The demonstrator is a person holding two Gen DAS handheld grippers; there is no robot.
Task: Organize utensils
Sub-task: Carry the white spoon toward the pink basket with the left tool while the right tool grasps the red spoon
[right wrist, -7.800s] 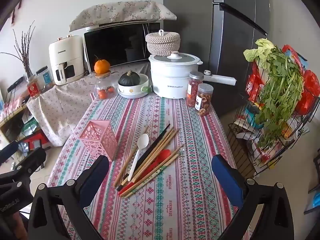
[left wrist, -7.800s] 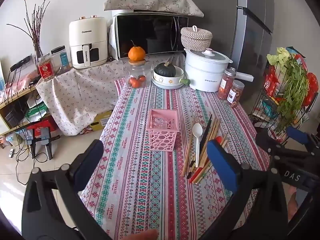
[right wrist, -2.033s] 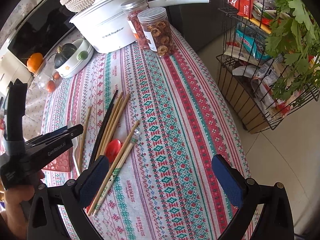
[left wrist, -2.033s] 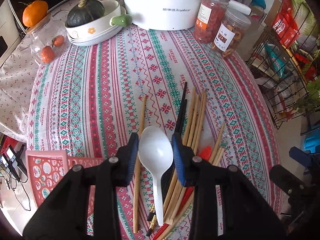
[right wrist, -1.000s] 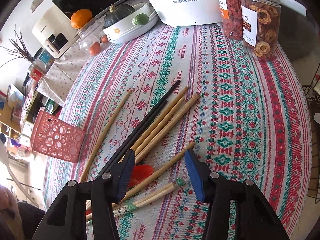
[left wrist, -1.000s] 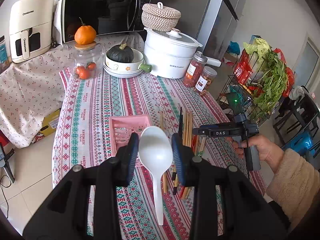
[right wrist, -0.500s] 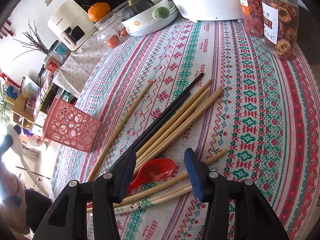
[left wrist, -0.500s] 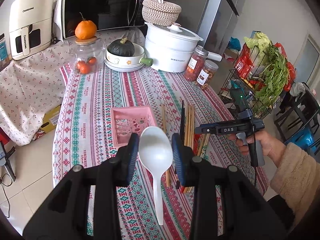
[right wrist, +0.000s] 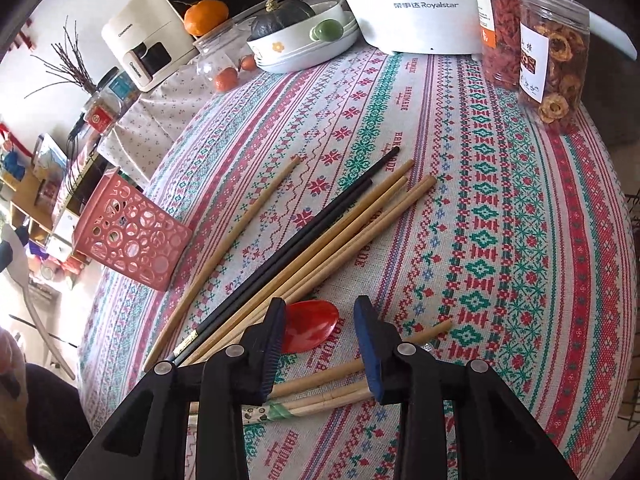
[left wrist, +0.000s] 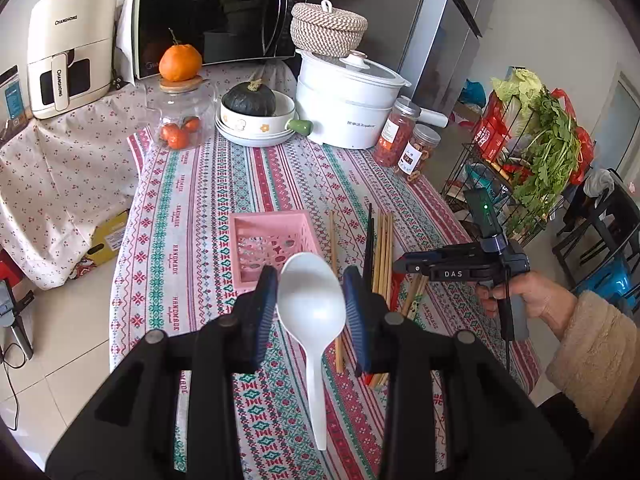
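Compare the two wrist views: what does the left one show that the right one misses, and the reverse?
Left only: the left gripper shut on the white spoon's bowl, above the table; a hand holding the right gripper; the basket's open top.

Right only: the right gripper, jaws just closing, around the red spoon without gripping it.

Both: basket, chopsticks, tablecloth, white pot.

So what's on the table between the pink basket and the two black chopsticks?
One lone wooden chopstick lies on the tablecloth between the pink basket and the black chopsticks; otherwise only cloth. The right wrist view shows it best.
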